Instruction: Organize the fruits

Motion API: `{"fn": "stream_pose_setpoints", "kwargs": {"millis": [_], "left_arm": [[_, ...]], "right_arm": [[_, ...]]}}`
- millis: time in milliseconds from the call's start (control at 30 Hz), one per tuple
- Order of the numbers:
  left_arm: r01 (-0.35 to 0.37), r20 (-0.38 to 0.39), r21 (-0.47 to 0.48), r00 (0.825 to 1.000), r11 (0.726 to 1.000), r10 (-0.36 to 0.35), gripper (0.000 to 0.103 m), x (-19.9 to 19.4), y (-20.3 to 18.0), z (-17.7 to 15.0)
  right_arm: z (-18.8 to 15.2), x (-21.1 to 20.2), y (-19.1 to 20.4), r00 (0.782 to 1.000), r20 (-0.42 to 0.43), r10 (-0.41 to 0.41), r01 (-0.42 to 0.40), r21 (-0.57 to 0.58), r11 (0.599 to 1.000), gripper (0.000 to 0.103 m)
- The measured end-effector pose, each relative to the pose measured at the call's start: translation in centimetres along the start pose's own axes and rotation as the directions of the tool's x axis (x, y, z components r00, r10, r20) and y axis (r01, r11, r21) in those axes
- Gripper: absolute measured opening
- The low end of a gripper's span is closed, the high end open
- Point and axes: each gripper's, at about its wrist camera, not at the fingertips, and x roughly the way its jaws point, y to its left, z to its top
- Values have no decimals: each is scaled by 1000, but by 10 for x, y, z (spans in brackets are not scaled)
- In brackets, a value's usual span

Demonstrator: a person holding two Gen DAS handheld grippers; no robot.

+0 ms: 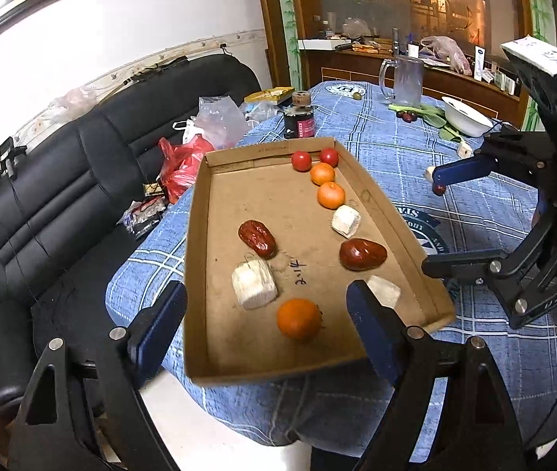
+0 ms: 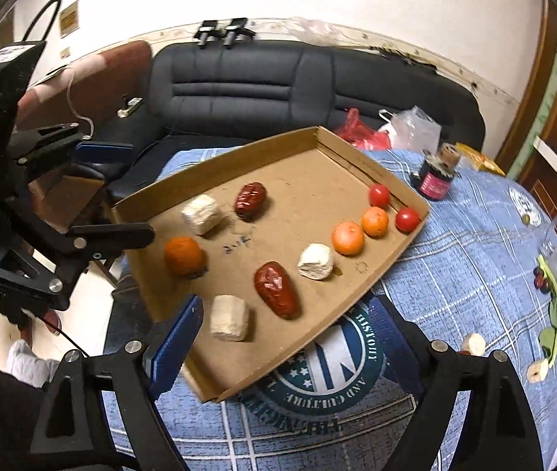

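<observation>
A shallow cardboard tray [image 1: 231,369] [image 2: 364,306] lies on the blue checked tablecloth. In it are three oranges [image 1: 298,318] [image 2: 184,255], two cherry tomatoes [image 1: 301,160] [image 2: 379,195], two red dates [image 1: 256,238] [image 2: 277,289] and three white chunks [image 1: 254,283] [image 2: 229,317]. My left gripper [image 1: 266,314] is open and empty over the tray's near end, above an orange. My right gripper [image 2: 286,337] is open and empty over the tray's near edge, above a date; it also shows in the left wrist view [image 1: 435,227].
On the table beyond the tray are a dark jar [image 1: 298,119] [image 2: 435,178], a glass mug [image 1: 406,78], a white bowl [image 1: 464,115], greens, small dark fruits [image 1: 407,116] and loose white chunks [image 2: 474,343]. A black sofa [image 1: 62,196] with plastic bags stands beside the table.
</observation>
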Motion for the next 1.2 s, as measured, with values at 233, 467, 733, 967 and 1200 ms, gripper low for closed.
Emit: {"fn": "stream_pose_setpoints", "kwargs": {"millis": [233, 467, 733, 967, 1200], "left_arm": [[-6, 10, -5, 1000, 1000, 6, 84, -9, 1, -5], [-13, 19, -7, 1000, 1000, 13, 84, -16, 0, -9], [-14, 20, -2, 1000, 1000, 14, 84, -19, -1, -11], [-8, 13, 8, 1000, 1000, 8, 84, -19, -5, -13], [1, 18, -3, 1000, 1000, -1, 84, -17, -2, -13]], "right_arm": [[-2, -5, 9, 1000, 1, -14, 14, -38, 999, 89], [-4, -8, 11, 1000, 1, -21, 21, -50, 999, 89], [-5, -10, 17, 1000, -1, -11, 11, -69, 998, 89], [-6, -10, 20, 1000, -1, -4, 4, -79, 997, 89], [-5, -7, 22, 1000, 2, 5, -5, -81, 997, 89]]}}
